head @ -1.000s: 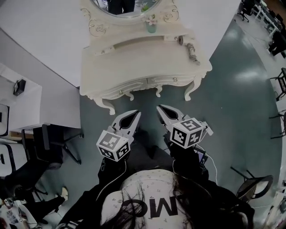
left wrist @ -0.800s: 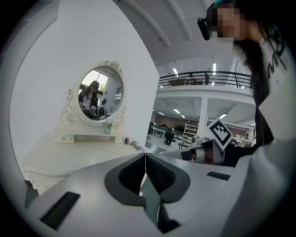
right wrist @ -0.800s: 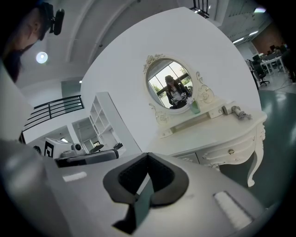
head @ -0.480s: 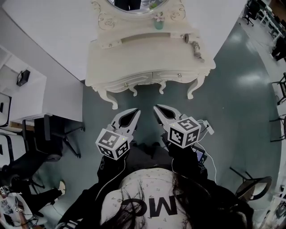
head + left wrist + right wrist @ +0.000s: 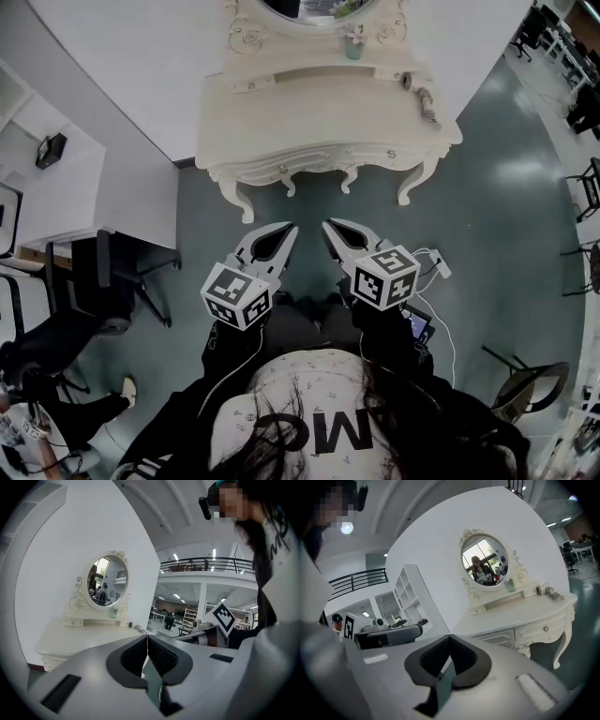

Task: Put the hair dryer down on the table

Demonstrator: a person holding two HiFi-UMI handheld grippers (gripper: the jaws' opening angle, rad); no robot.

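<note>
A white dressing table (image 5: 309, 122) with an oval mirror (image 5: 483, 566) stands ahead of me. A small grey object (image 5: 428, 103), possibly the hair dryer, lies at its back right corner; it also shows in the right gripper view (image 5: 551, 592) and the left gripper view (image 5: 137, 627). My left gripper (image 5: 289, 228) and right gripper (image 5: 328, 225) hover side by side above the floor, short of the table's front edge. Both are shut with nothing between the jaws (image 5: 147, 635) (image 5: 450, 637).
A small green vase (image 5: 353, 47) sits on the table's raised shelf under the mirror. A white desk (image 5: 66, 187) and a black chair (image 5: 94, 291) are to the left. Another chair (image 5: 534, 384) stands at the lower right. A white cable (image 5: 436, 272) hangs by my right gripper.
The dressing table has drifted right and upward in the head view as the head turned. Both grippers stay shut and almost where they were.
</note>
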